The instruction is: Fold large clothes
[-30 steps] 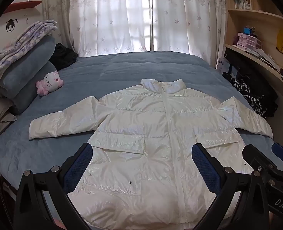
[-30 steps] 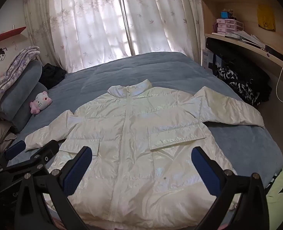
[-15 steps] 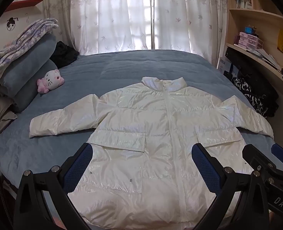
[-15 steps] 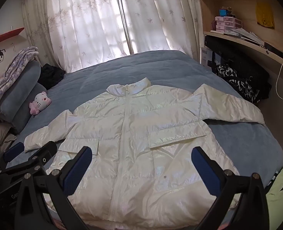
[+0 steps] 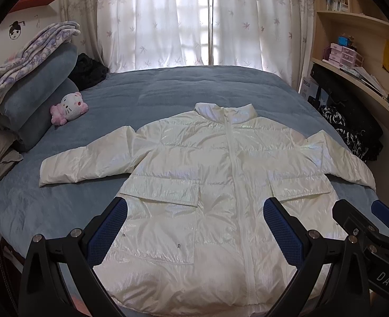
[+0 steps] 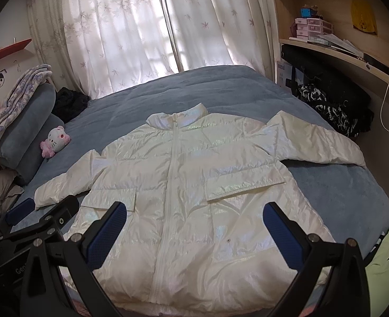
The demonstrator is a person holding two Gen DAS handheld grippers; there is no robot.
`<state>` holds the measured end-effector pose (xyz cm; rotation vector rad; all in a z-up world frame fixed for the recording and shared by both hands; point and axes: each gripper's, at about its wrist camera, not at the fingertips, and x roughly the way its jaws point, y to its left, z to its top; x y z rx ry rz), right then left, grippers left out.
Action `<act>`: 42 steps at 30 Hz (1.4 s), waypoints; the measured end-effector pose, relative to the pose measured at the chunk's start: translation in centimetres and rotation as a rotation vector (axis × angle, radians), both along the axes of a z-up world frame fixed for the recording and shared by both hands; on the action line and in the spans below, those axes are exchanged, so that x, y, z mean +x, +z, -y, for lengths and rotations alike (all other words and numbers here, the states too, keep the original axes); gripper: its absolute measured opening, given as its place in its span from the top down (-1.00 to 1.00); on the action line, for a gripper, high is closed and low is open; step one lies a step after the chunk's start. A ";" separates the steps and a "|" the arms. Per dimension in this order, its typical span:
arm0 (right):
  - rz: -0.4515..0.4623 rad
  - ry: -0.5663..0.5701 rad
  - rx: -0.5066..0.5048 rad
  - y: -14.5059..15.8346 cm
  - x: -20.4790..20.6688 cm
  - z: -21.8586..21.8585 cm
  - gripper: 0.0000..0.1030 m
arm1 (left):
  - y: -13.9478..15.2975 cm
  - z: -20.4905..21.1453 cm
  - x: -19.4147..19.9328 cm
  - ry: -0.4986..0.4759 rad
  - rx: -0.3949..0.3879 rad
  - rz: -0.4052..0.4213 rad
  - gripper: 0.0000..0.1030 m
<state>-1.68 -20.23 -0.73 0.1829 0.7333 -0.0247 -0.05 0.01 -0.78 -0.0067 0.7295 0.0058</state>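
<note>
A white puffer jacket [image 5: 210, 198] lies front-up and zipped on the blue bed [image 5: 168, 92], collar toward the far curtains, hem at the near edge, both sleeves stretched out to left and right. Nothing is folded yet, so the step in hand seems to be the first grab.

The left tongs [image 5: 194, 227] hang above the jacket's near left half with fingers spread wide and nothing between them. The right tongs [image 6: 194, 227] hang over the near right half, likewise spread and empty. Neither touches the fabric.

A sensible start is likely the sleeves. Each pair of tongs should travel out to its own cuff, the left sleeve [image 5: 89, 161] and the right sleeve [image 6: 318, 142], pinch close to the end through both layers, and carry it inward across the chest so it lies flat. The shell looks slick and puffy, so a shallow pinch may slip; a deep bite on the cuff seam would probably hold better. Lift low, so the body does not drag toward the pink plush cat [image 5: 69, 108] or off the near edge.
</note>
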 end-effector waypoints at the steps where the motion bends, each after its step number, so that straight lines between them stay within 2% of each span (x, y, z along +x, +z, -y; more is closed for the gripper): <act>1: 0.000 0.001 0.000 0.1 0.0 0.0 -1.00 | 0.0 0.0 0.0 0.000 0.000 -0.001 -0.98; 21: 0.003 0.011 0.005 -0.2 0.1 -0.2 -1.00 | 0.0 0.1 0.1 -0.001 -0.010 -0.010 -0.98; 32: 0.024 0.033 -0.007 1.4 0.3 -0.1 -1.00 | 0.7 0.1 0.3 0.003 -0.034 -0.011 -0.98; 42: -0.004 0.050 -0.013 1.9 1.2 0.5 -1.00 | 1.0 1.1 1.0 0.005 -0.018 -0.031 -0.98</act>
